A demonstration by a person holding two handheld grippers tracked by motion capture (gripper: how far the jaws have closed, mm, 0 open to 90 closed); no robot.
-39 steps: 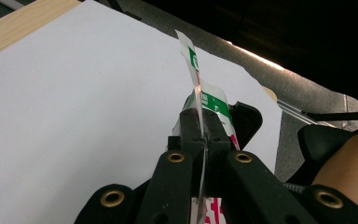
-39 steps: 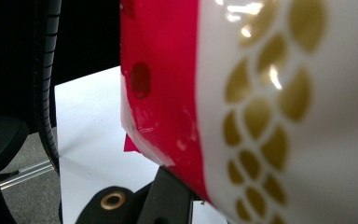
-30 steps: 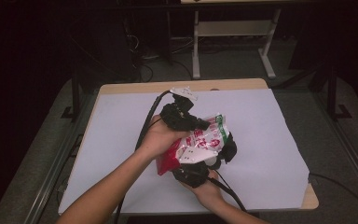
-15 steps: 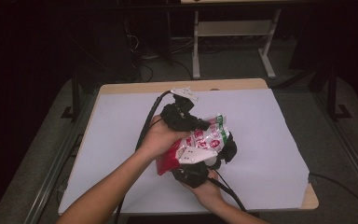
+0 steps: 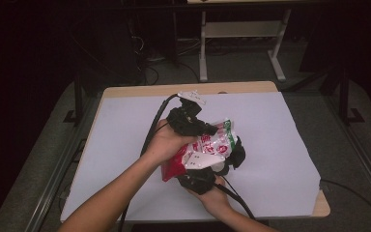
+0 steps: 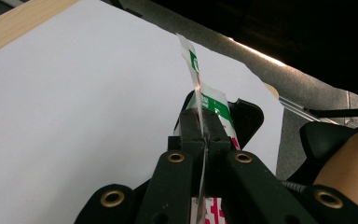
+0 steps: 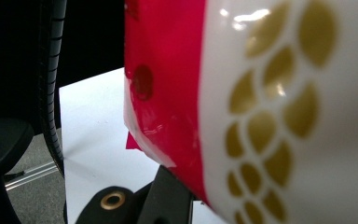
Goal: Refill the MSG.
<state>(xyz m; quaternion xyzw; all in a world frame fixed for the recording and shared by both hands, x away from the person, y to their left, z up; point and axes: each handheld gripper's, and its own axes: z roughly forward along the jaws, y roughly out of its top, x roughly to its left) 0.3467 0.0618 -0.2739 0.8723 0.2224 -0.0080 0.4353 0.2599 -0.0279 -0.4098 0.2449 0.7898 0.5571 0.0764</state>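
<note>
White sheet (image 5: 125, 145) is covering the wooden tabletop (image 5: 140, 90), dark room behind with a white desk frame (image 5: 241, 34) on grey carpet

One snack bag (image 5: 207, 147), red/white/green foil, is being held up off the sheet over the table's middle, between both grippers

Left gripper (image 6: 203, 128) is clamping the bag's green-and-white sealed top edge: jaws fully clenched, thin film pinched flat between the pads, loose flap sticking up past the tips. In the high view the left gripper (image 5: 193, 123) is sitting at the bag's upper edge with the left hand (image 5: 166, 142) wrapped around its body

Right gripper (image 5: 200, 176) is working from underneath/near side, right hand (image 5: 217, 198) below it. Right gripper view is showing the bag's red and white panel with gold leaf print (image 7: 270, 107) pressed right up to the lens, so the pad contact itself is hidden; by the high view it looks closed on the bag's lower part

My read on the hold: two opposed grips on the same pouch, one on the seal, one on the body, looks like a setup for pulling or tearing it open, or just keeping it taut. Holding it in the air is keeping the film from dragging on the sheet

Count: 1 bag, 2 grippers, 2 hands, 1 sheet, 2 cables (image 5: 154, 121) trailing off toward the person
</note>
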